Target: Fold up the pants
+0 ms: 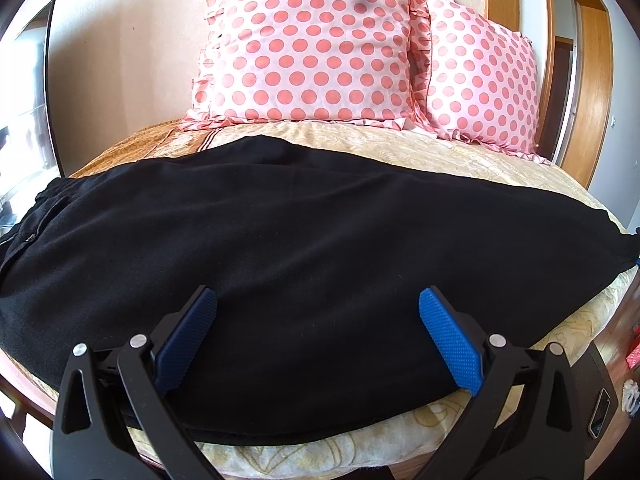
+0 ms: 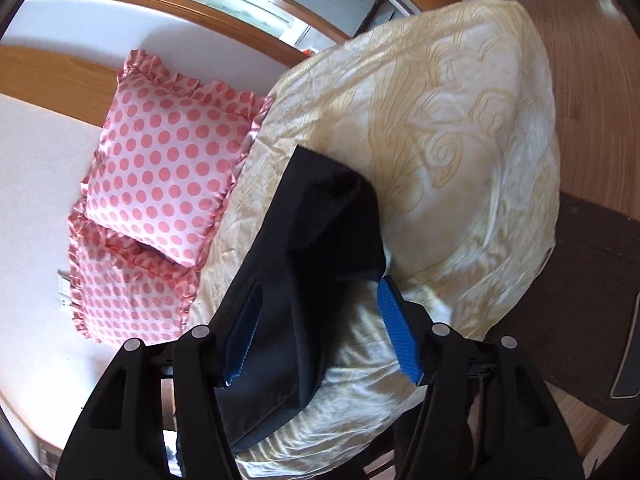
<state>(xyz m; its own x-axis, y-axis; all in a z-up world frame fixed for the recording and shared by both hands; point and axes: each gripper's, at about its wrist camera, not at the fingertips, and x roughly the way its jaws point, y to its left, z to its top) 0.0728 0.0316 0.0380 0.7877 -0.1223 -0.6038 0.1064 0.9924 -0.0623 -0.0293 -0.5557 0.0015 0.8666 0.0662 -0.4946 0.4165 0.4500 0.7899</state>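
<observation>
Left gripper (image 1: 318,336) hung wide open over the near edge of the bed (image 1: 400,148), nothing in it. The black pants (image 1: 280,220) lay right under it, long axis running across the bed, waistband out left. Right gripper (image 2: 318,322) was open too, straddling the leg hems near the bed's right edge, so probably nearer the end to lift.

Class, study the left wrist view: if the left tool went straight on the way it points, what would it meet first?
Most likely the black pants, spread across the bed directly ahead of the open left tool. The polka-dot pillows lie beyond them. Depth is uncertain.
</observation>
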